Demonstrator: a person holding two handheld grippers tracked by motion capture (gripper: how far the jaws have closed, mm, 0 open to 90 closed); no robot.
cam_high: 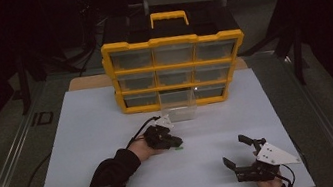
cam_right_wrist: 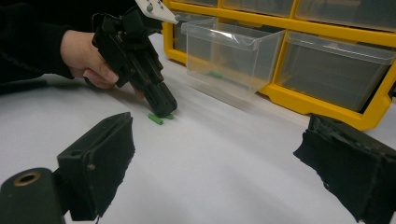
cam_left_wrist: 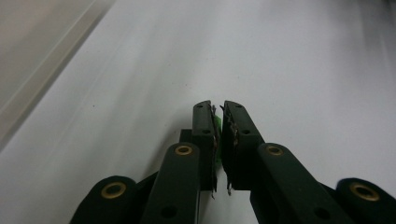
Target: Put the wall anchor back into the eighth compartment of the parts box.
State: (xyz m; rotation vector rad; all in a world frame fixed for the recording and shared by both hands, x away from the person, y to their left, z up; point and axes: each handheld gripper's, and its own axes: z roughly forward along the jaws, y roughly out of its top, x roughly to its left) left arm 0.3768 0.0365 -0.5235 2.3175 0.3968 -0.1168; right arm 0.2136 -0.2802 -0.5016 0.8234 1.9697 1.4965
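Left claw (cam_high: pixel 176 144), tips down on the white desk (cam_high: pixel 85 136), jaws closed on one green piece (cam_left_wrist: pixel 216 127); a second green piece (cam_right_wrist: pixel 155 119) lies just beside the tips. Right claw (cam_high: pixel 238 152) rests near the desk's front edge, jaws wide apart, nothing between them. One clear drawer (cam_high: pixel 179 111) stands pulled out of the yellow organiser (cam_high: pixel 175 66), a third green bit (cam_right_wrist: pixel 215 73) inside it. Bare desk lies between the claws.

Dim, low-contrast frames; room dark beyond the white table (cam_high: pixel 110 133)

High view soft and grainy; left gripper view smeared by motion blur across the table surface; right gripper view has near jaws out of focus, mild glare on the clear drawer (cam_right_wrist: pixel 233 51)
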